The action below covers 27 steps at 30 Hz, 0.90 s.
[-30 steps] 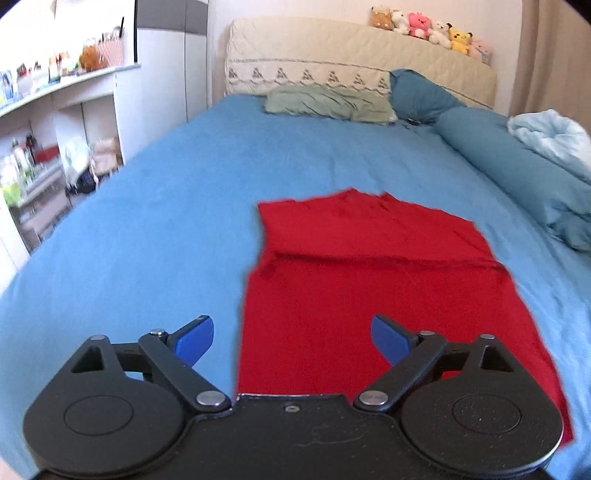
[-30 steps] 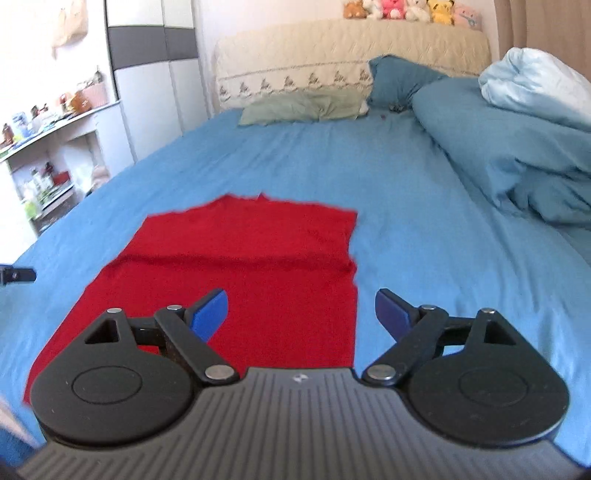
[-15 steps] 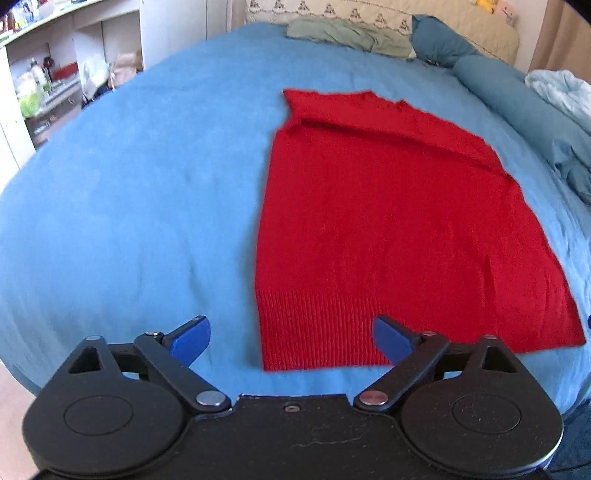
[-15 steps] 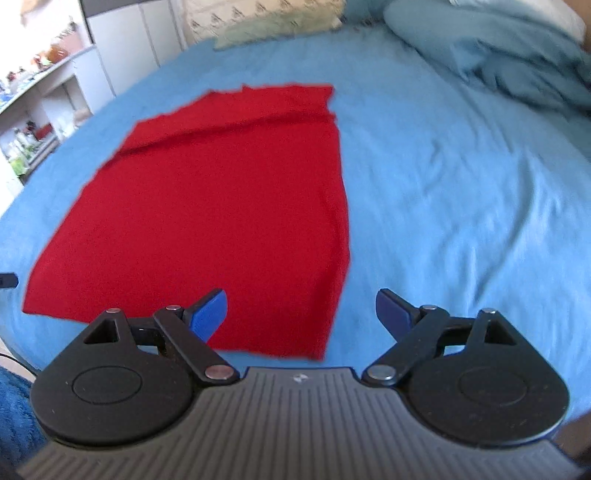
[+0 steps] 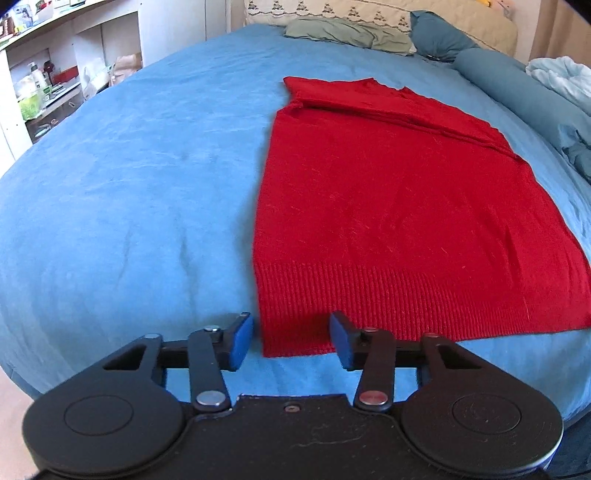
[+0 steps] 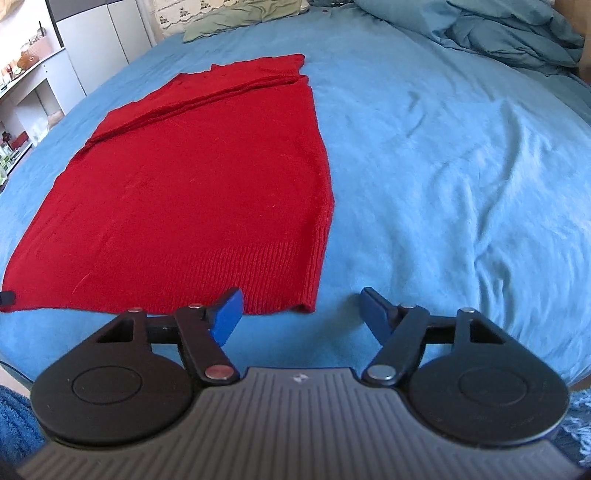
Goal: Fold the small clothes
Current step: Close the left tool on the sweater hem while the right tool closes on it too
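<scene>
Left wrist view: red knit top (image 5: pixel 399 206) lies flat on the blue bed (image 5: pixel 129 184), sleeves look already tucked in near the collar, bottom-up fold not done yet. Left gripper (image 5: pixel 291 339) and right gripper (image 6: pixel 301 312) both gape wide at the hem corners, holding nothing. Plenty of bare sheet around every edge.

At twelve o'clock we see a green pillow (image 5: pixel 349 31) against the headboard (image 5: pixel 388 11). A rumpled blue duvet (image 6: pixel 509 33) lies at two o'clock; white shelves (image 5: pixel 44 74) stand at ten o'clock.
</scene>
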Available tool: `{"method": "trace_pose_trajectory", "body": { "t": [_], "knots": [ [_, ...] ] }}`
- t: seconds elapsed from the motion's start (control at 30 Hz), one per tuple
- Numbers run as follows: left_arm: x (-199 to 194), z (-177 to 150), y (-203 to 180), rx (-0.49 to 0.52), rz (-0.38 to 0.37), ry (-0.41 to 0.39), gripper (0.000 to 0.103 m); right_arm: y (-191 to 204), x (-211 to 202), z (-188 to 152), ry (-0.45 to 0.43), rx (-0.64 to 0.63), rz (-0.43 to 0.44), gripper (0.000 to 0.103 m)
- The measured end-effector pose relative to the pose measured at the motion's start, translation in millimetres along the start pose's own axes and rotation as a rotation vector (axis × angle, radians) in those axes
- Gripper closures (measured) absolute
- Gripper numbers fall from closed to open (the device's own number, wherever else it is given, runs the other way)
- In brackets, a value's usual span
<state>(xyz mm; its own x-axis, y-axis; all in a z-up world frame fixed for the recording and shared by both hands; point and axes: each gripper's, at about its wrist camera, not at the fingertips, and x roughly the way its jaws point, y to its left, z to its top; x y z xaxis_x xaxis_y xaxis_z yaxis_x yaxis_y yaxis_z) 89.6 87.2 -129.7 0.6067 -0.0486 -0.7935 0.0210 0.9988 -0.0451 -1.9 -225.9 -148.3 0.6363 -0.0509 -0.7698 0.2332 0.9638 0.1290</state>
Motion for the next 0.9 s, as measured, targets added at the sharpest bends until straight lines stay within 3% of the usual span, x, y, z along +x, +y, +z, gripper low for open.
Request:
{"method": "trace_pose_trajectory", "body": {
  "t": [0.43,0.63,0.9],
  "knots": [
    [2,-6,-20,0.085,0.029,-0.032,0.093,14,8,5,-0.018,-0.020,-0.002,0.052],
    [-4,-2,-21,0.101,0.039,-0.035,0.097,7,12,9,-0.018,0.000,-0.001,0.079],
    [-40,20,-22,0.081,0.024,-0.127,0.098,3,-13,23,-0.068,0.026,0.045,0.080]
  ]
}}
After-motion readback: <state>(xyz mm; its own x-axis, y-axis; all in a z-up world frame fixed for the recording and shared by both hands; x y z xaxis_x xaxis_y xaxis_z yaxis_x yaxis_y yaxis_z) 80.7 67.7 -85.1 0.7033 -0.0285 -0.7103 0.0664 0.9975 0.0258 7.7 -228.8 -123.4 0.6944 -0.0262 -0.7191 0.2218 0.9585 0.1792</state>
